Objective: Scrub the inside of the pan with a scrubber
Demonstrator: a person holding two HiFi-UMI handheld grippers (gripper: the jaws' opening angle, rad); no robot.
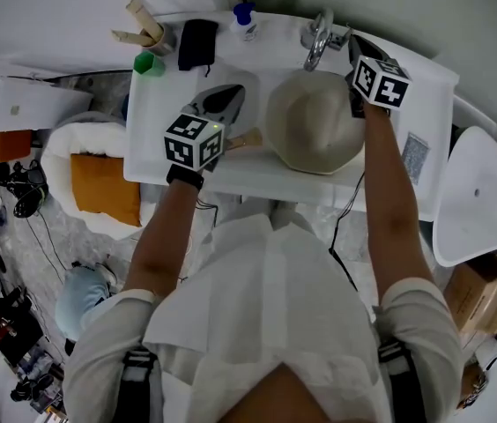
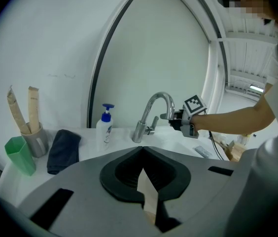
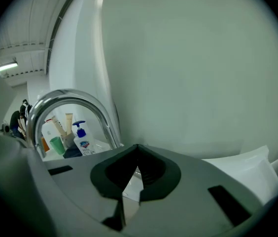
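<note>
Fingers (image 2: 114, 174) shut — head view alone shows pan (image 1: 315, 122).

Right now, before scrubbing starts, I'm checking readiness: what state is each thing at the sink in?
left gripper: shut, empty.
right gripper: shut, empty.
faucet: no water visibly running; right gripper beside its spout.
pan: resting under the faucet, ungripped.
soap bottle: upright on the counter.
green cup: standing upright.
dark cloth: lying bunched on the counter.
</note>
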